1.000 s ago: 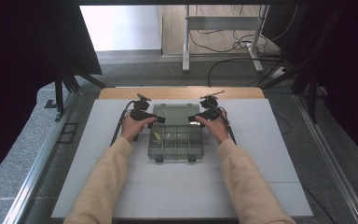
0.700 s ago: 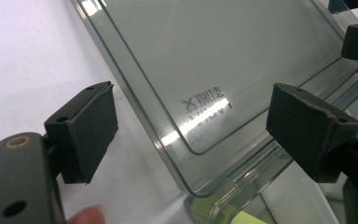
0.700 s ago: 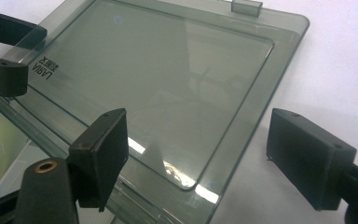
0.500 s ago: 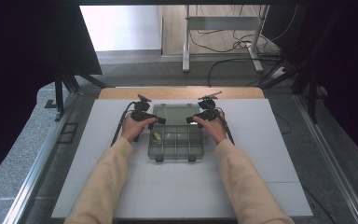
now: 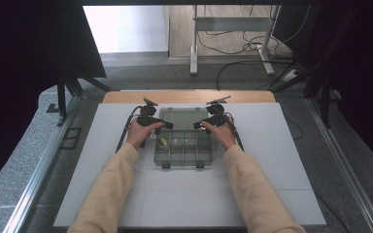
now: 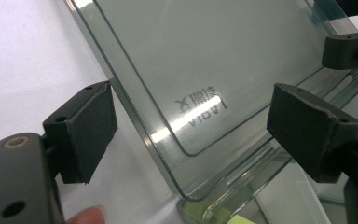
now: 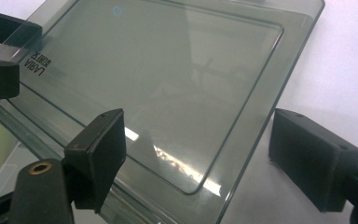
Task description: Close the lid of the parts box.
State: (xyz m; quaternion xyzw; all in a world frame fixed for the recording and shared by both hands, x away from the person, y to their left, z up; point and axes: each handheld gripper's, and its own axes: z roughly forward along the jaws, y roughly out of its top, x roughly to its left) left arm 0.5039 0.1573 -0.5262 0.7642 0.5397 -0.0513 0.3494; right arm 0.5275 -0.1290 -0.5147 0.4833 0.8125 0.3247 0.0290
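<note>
A clear plastic compartment box lies at the table's middle, with its lid swung back behind it. A small yellow piece sits in a left compartment. My left gripper is at the lid's left near corner. In the left gripper view it is open, with the lid's corner between the pads and neither pad touching. My right gripper is at the right near corner. It is also open and straddles the lid's right edge.
The box rests on a white board over a wooden tabletop. Dark screens stand at both sides. A metal frame and cables lie on the floor beyond. The other gripper's jaws show far off in each gripper view.
Both hands have stayed almost in place. The right gripper has edged slightly inward toward the lid.
</note>
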